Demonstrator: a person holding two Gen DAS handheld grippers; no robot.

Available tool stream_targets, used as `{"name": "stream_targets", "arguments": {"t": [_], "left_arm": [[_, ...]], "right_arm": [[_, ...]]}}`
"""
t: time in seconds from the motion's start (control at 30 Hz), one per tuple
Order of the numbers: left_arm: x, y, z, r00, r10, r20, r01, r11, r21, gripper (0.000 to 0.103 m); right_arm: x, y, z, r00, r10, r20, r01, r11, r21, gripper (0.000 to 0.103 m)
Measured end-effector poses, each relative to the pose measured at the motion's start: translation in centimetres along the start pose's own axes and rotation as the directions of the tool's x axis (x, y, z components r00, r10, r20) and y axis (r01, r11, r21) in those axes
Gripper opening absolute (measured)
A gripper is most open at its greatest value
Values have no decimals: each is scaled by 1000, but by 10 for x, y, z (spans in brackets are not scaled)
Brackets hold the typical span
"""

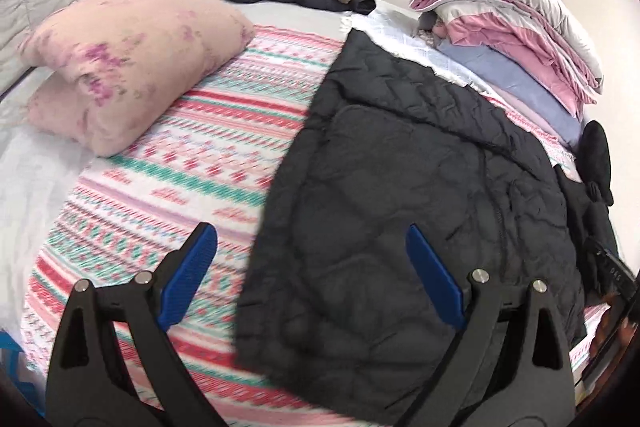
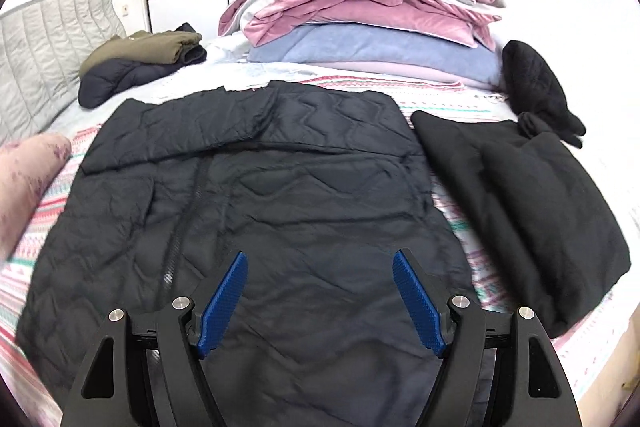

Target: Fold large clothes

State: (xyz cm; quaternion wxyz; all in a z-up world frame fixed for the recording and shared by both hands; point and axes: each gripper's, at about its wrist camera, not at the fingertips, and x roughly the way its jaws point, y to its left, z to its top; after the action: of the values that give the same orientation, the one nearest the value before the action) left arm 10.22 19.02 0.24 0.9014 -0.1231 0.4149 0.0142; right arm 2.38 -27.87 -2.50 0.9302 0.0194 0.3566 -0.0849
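While both the left gripper (image 1: 312,239) and right gripper (image 2: 320,265) hover wide apart and empty, a dark quilted jacket (image 2: 248,211) lies flat on the patterned bedspread (image 1: 168,187), likely soft, light, slippery, best pinched at its hem corners.

Matt quilted cloth jacket (image 2: 256,195), faint sheen; beside it woven patterned bedspread (image 1: 168,163); textured blue plastic pads (image 2: 222,311).
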Motion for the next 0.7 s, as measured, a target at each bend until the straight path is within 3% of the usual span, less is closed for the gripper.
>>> {"name": "stream_targets", "arguments": {"t": [0.17,0.3,0.4,0.47,0.57,0.67,0.7], "left_arm": [[-14,44,-12,1000,5,-23,-7,998,-56,95],[-16,77,-28,990,-122,-73,107,978,-182,95],[-13,88,-39,977,-199,-79,174,952,-254,95],[-10,86,-42,973,-218,-81,191,948,-253,94],[1,74,-46,975,-192,-109,166,964,-209,92],[17,57,-53,969,-197,-151,168,968,-186,91],[21,53,-56,969,-189,-159,161,971,-176,86]], "right_arm": [[-16,-39,-17,1000,3,-4,-3,999,44,77],[-15,-87,-36,988,120,-92,-98,971,217,77],[-14,-123,-57,973,168,-159,-102,929,356,77],[-13,-145,-73,962,196,-188,-96,893,439,77],[-15,-169,-99,948,216,-232,-63,845,531,77],[-18,-177,-118,941,228,-250,-52,828,559,77],[-18,-180,-123,939,236,-251,-54,821,568,77]]}}
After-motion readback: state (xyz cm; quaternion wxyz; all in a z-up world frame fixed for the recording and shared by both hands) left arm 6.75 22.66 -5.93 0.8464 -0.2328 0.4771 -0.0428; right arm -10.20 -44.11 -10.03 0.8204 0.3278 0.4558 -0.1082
